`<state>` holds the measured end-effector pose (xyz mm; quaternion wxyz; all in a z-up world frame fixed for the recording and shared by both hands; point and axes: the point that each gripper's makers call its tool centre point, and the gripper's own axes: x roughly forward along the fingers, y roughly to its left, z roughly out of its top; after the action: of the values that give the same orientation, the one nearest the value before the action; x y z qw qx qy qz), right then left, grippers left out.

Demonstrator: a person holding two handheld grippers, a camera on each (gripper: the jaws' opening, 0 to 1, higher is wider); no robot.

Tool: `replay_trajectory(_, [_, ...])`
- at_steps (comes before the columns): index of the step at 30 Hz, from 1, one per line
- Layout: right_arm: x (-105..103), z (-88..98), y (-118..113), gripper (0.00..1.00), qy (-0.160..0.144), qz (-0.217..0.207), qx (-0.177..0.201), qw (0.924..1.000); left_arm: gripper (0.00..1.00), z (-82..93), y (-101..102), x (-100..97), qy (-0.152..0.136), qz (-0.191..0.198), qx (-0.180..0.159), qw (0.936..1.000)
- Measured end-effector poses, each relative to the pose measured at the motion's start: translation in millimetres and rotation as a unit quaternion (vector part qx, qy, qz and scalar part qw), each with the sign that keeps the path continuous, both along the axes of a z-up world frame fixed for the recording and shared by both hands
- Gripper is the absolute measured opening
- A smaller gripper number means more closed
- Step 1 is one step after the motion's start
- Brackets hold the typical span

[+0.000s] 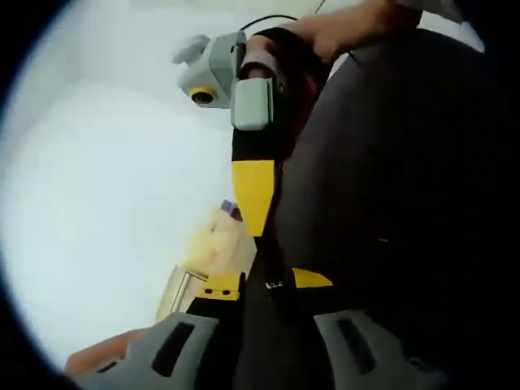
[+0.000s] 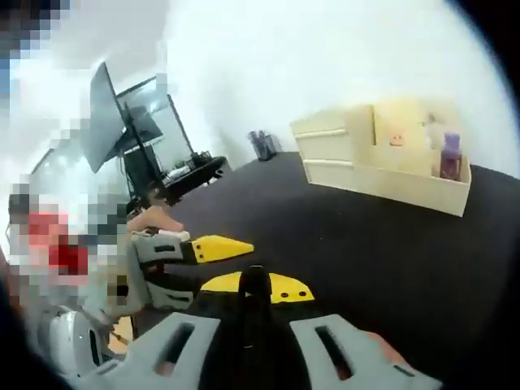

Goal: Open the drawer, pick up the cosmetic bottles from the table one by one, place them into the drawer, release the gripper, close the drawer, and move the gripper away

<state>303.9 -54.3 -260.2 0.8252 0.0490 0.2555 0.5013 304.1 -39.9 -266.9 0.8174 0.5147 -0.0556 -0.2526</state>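
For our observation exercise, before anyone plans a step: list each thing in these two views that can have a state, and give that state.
left gripper: jaws look shut, holding nothing
right gripper: jaws look shut, holding nothing
drawer unit: drawer fronts look shut
purple bottle: upright at the unit's far end, not gripped

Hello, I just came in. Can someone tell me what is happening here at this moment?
A person holds a gripper in each hand above a dark table. On the table stands a pale wooden drawer unit, with a purple bottle at its right end; I cannot tell whether the drawer is open. The right gripper is shut and holds nothing. The left gripper comes in from the left, also carrying nothing. Both are apart from the drawer unit, so no bottle is being handled now.
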Motion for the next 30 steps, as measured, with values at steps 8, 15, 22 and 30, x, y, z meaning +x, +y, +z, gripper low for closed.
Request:
replay_trajectory(8, [-0.2, 3.8, 0.3, 0.07, -0.026, -0.005, -0.006, 0.9996, 0.08, -1.6, -2.0, -1.3, -0.001, -0.001, 0.008, 1.0])
replay_trajectory(15, [1.9, 10.2, -0.5, 0.07, -0.051, 0.001, 0.005, 0.9987, 0.07, 2.0, -0.5, -0.2, 0.025, -0.003, -0.033, 0.9991])
replay_trajectory(22, [15.0, 50.3, -8.0, 0.19, -0.106, -0.028, 0.094, 0.9895, 0.05, -6.4, -7.5, -7.5, 0.152, -0.018, -0.209, 0.9659])
replay_trajectory(30, [24.0, 74.8, -24.3, 0.18, -0.189, -0.031, 0.142, 0.9711, 0.05, 29.7, 5.7, 1.1, 0.242, -0.094, -0.338, 0.9045])
